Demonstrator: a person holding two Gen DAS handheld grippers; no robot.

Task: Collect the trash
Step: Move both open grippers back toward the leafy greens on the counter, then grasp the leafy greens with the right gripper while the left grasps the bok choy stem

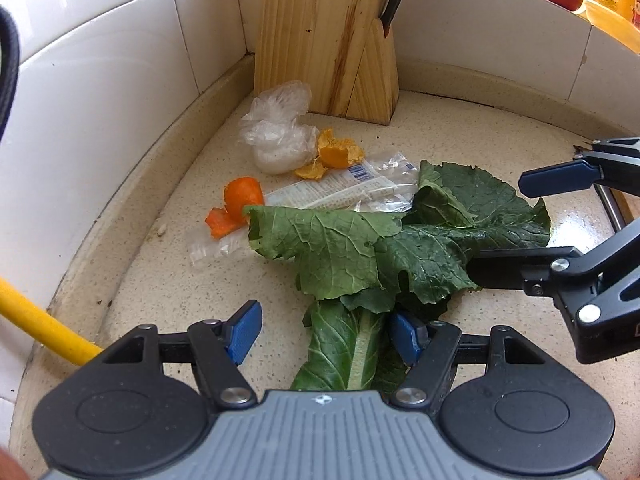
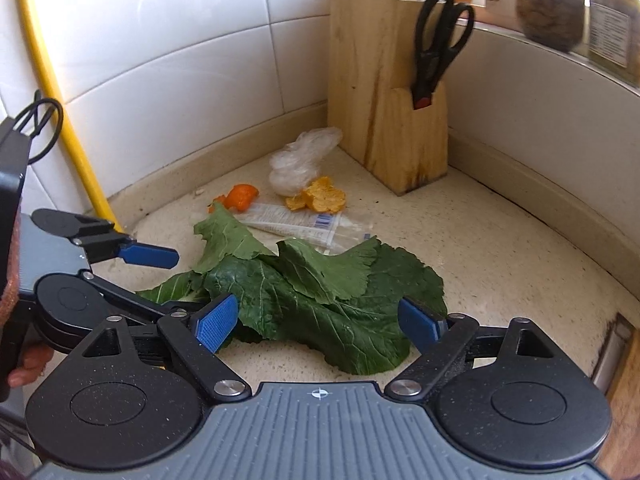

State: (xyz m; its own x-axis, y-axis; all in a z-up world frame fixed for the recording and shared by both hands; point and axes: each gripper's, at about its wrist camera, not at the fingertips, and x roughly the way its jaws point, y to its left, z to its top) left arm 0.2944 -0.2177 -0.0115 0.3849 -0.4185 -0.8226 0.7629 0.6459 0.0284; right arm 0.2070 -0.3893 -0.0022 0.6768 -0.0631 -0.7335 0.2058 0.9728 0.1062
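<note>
Leaves (image 2: pixel 320 292): a big green pile on the counter (image 2: pixel 500 264), just in front of both grippers. The long way runs from the left gripper's side across to the right gripper's side.
Right gripper (image 2: pixel 320 322): wide open, holding nothing. The pile's wide end lies between its fingers.
Left gripper (image 1: pixel 324 334): wide open, holding nothing. The stalk end lies between its fingers.
Small trash: wrapper (image 2: pixel 296 226), plastic bag (image 2: pixel 298 162) and orange peels (image 2: pixel 320 198) lie past the leaves, near the knife block (image 2: pixel 380 92).

No legible text found. The clear plastic wrapper (image 1: pixel 352 188) carries a blue barcode and fine print, too small to read. Jar labels (image 2: pixel 608 36) are blurred.
</note>
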